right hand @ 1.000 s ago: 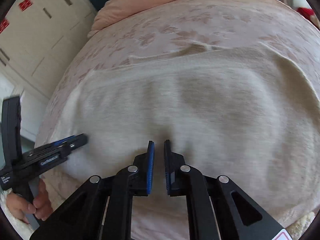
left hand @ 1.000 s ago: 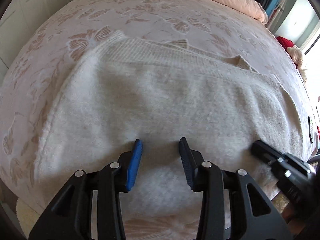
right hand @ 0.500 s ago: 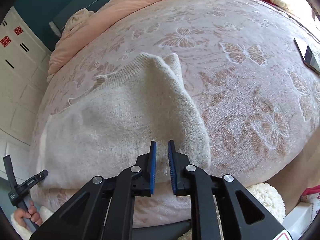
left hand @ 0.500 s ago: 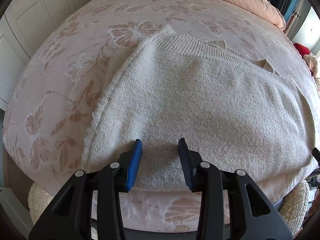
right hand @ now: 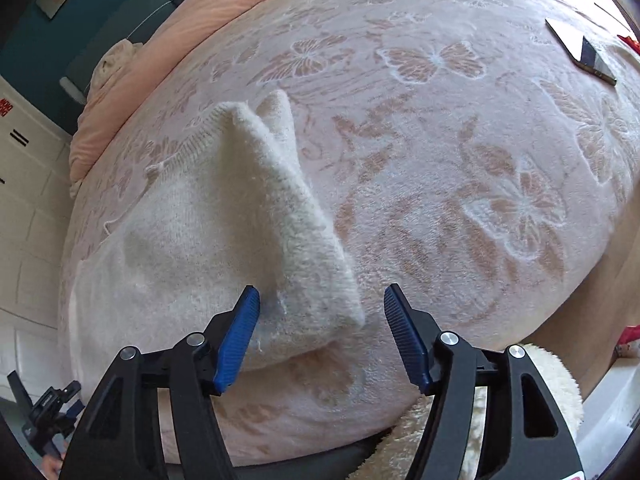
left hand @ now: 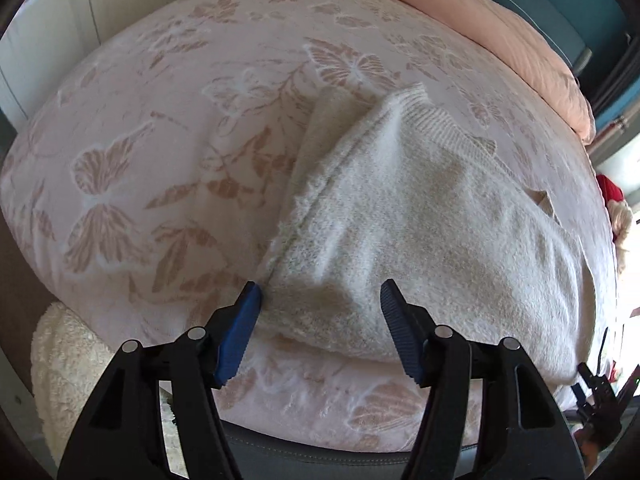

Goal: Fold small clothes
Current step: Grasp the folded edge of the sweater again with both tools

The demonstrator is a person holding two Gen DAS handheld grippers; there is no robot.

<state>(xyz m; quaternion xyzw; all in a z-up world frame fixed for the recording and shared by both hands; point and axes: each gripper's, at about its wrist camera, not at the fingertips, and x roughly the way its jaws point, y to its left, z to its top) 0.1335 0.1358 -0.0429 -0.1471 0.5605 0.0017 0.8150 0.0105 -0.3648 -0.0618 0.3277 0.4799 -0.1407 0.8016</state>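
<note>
A cream knitted sweater (left hand: 420, 216) lies folded on the bed near its front edge; it also shows in the right wrist view (right hand: 208, 240). My left gripper (left hand: 320, 312) is open wide and empty, straddling the sweater's near left corner. My right gripper (right hand: 322, 316) is open wide and empty, straddling the sweater's near right corner (right hand: 340, 312). The ribbed hem (left hand: 436, 124) lies at the far side. The far end of each gripper shows small at the other view's lower edge.
The bed has a pink blanket with butterfly and flower patterns (left hand: 160, 168). A peach duvet (left hand: 500, 32) lies along the far edge. A phone (right hand: 580, 52) lies on the bed at the far right. A fluffy cream rug (left hand: 64, 360) lies below the bed's edge.
Both grippers opened wide and drew apart, the left toward the sweater's left corner, the right toward its right corner. The right gripper was almost closed before.
</note>
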